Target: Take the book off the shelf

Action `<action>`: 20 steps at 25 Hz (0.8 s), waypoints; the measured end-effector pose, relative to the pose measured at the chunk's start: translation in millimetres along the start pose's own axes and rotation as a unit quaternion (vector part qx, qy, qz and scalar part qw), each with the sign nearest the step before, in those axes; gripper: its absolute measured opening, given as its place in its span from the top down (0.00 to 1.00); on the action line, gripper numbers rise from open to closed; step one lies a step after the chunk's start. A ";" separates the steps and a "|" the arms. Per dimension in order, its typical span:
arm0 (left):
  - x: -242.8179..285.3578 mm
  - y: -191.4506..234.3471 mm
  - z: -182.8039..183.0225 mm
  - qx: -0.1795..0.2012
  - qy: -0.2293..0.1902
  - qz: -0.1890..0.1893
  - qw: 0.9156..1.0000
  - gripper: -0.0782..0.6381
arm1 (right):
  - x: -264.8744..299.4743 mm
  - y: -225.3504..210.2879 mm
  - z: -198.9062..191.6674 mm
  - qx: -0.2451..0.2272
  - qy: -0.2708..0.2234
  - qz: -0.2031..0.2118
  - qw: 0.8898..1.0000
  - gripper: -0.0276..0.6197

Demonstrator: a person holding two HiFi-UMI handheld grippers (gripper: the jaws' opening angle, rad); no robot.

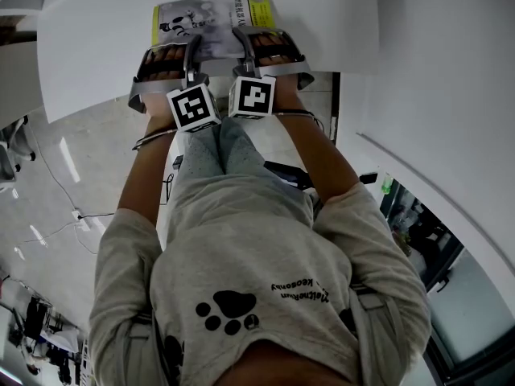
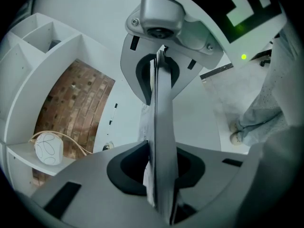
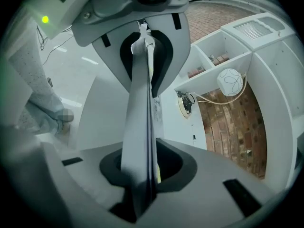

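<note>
Looking down on a white curved shelf unit [image 1: 88, 47] and a glossy pale floor [image 1: 88, 175], red brick wall [image 2: 71, 108] at 9 o'clock in the left gripper view. Up at 12 o'clock, a thin grey-and-yellow paperback book [image 1: 213, 18], pinched edge-on by left gripper [image 1: 193, 45] and right gripper [image 1: 244, 40], both narrowed tight onto it, side by side.

White curved surface [image 1: 96, 47] behind the book [image 1: 213, 18], open floor [image 1: 88, 167] at left, white wall [image 1: 434, 95] at right.

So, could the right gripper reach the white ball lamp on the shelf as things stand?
Probably not: the right gripper is shut on the book, as is the left gripper, and the lamp sits apart on its shelf.
</note>
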State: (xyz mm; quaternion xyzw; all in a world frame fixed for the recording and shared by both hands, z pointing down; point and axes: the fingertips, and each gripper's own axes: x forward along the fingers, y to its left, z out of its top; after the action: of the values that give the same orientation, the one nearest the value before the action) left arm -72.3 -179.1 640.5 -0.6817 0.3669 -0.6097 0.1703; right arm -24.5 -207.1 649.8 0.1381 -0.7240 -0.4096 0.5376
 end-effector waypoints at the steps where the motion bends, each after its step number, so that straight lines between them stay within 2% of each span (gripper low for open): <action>1: 3.4 -1.7 -1.1 -0.003 0.001 -0.005 1.000 0.77 | 3.2 1.8 -0.5 -0.001 0.001 0.004 1.000 0.83; 9: 18.0 -18.8 -6.0 -0.008 0.005 -0.048 0.999 0.74 | 18.0 18.0 -1.4 -0.013 0.009 0.046 0.999 0.81; 14: 18.0 -31.6 -7.5 -0.026 0.008 -0.086 0.996 0.65 | 19.2 27.7 -3.3 -0.015 0.017 0.058 0.998 0.78; 20: 14.7 -42.1 -11.4 -0.030 0.011 -0.127 0.991 0.59 | 16.6 40.4 -0.5 0.008 0.009 0.111 0.994 0.65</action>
State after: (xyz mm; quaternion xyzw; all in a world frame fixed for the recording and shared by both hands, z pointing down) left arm -71.1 -158.7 681.7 -0.7206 0.2970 -0.6229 0.0671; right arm -20.7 -192.6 690.8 0.0651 -0.7330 -0.3407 0.5851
